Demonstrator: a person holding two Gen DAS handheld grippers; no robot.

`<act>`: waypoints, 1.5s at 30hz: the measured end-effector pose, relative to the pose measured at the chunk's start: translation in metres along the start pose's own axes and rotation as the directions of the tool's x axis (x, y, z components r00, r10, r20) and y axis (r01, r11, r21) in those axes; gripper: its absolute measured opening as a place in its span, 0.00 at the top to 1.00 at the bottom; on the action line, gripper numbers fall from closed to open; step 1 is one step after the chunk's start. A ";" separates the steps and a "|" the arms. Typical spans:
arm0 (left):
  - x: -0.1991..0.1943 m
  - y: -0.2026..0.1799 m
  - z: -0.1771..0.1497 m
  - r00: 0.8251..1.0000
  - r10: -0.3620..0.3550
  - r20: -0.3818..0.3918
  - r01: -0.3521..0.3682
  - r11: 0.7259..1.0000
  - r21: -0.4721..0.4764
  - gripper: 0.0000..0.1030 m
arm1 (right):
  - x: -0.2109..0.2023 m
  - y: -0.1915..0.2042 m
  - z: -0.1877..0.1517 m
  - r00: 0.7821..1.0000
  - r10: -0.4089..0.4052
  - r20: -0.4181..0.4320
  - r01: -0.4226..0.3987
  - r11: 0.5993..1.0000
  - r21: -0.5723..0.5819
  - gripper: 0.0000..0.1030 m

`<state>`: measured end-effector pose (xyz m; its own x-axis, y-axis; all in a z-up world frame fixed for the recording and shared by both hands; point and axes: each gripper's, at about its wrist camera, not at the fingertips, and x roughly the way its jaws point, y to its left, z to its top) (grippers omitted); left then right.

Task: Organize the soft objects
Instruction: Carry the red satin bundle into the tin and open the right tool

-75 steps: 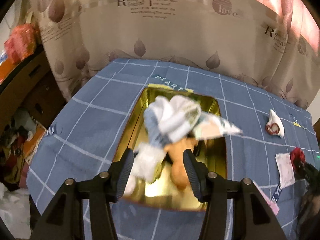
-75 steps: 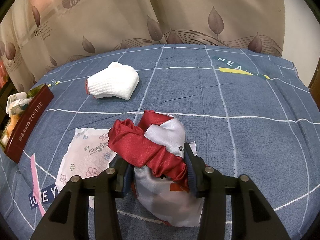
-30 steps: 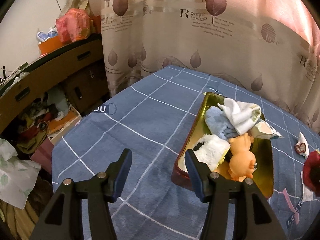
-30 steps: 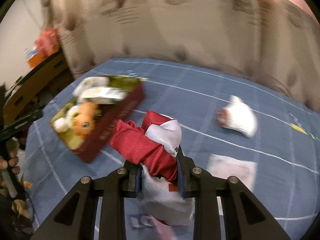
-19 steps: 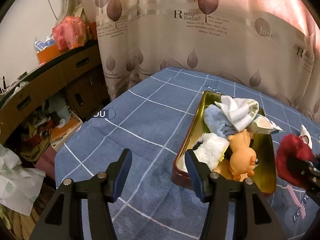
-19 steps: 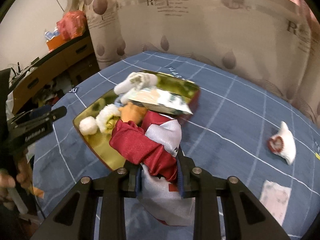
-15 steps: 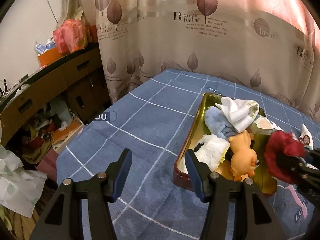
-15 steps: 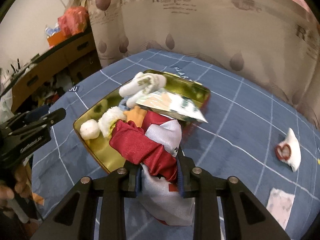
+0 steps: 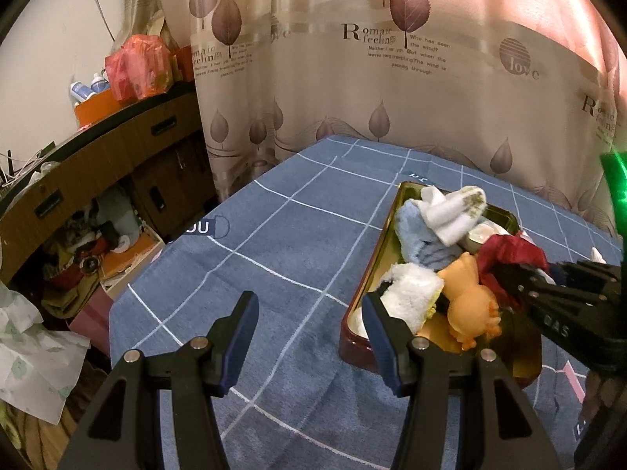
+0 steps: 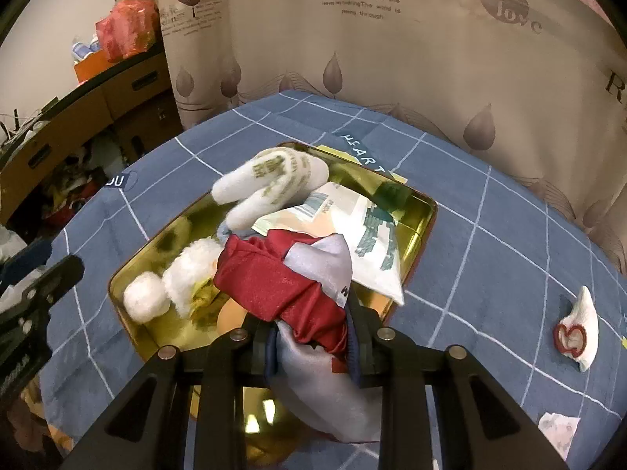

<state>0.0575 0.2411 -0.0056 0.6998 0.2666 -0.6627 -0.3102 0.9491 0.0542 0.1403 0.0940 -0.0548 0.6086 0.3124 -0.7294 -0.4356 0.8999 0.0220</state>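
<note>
A gold tin [image 9: 368,270] [image 10: 421,211] on the blue checked cloth holds a white glove [image 10: 270,180], a blue cloth [image 9: 415,235], a white fluffy toy [image 9: 407,293], an orange plush [image 9: 470,305] and a tissue pack [image 10: 372,246]. My right gripper [image 10: 309,337] is shut on a red and grey cloth bundle [image 10: 282,278] and holds it over the tin; it shows in the left wrist view [image 9: 509,254]. My left gripper [image 9: 309,321] is open and empty, above the cloth left of the tin.
A white sock with a red heart [image 10: 580,325] and a flowered tissue pack [image 10: 556,431] lie on the cloth right of the tin. A curtain [image 9: 392,58] hangs behind. A wooden cabinet [image 9: 98,164] and floor clutter stand left of the table edge.
My right gripper has carried the red and grey bundle leftward from the bare cloth to above the tin. My left gripper has drawn back out of the tin and left of it, open.
</note>
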 end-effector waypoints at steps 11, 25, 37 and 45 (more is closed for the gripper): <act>-0.001 -0.002 0.001 1.000 -0.002 0.003 0.002 1.000 0.006 0.45 | 0.011 0.011 0.010 1.000 -0.015 0.007 0.015 1.000 -0.003 0.74; 0.001 -0.001 0.002 1.000 -0.010 0.000 0.010 1.000 0.001 0.45 | -0.016 0.019 0.004 0.996 0.044 0.074 -0.043 0.999 -0.019 0.37; 0.000 -0.002 0.002 1.000 -0.013 0.002 0.013 1.000 0.003 0.45 | -0.034 0.019 0.003 0.990 0.070 0.120 -0.070 0.998 -0.003 0.22; 0.000 -0.002 0.002 1.000 -0.013 0.001 0.013 1.000 0.005 0.45 | -0.056 0.002 -0.003 0.985 0.066 0.158 -0.074 0.996 0.040 0.19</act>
<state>0.0587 0.2397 -0.0042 0.7046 0.2541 -0.6626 -0.2978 0.9534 0.0490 0.1034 0.0770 -0.0164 0.6752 0.4156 -0.6094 -0.4521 0.8860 0.1034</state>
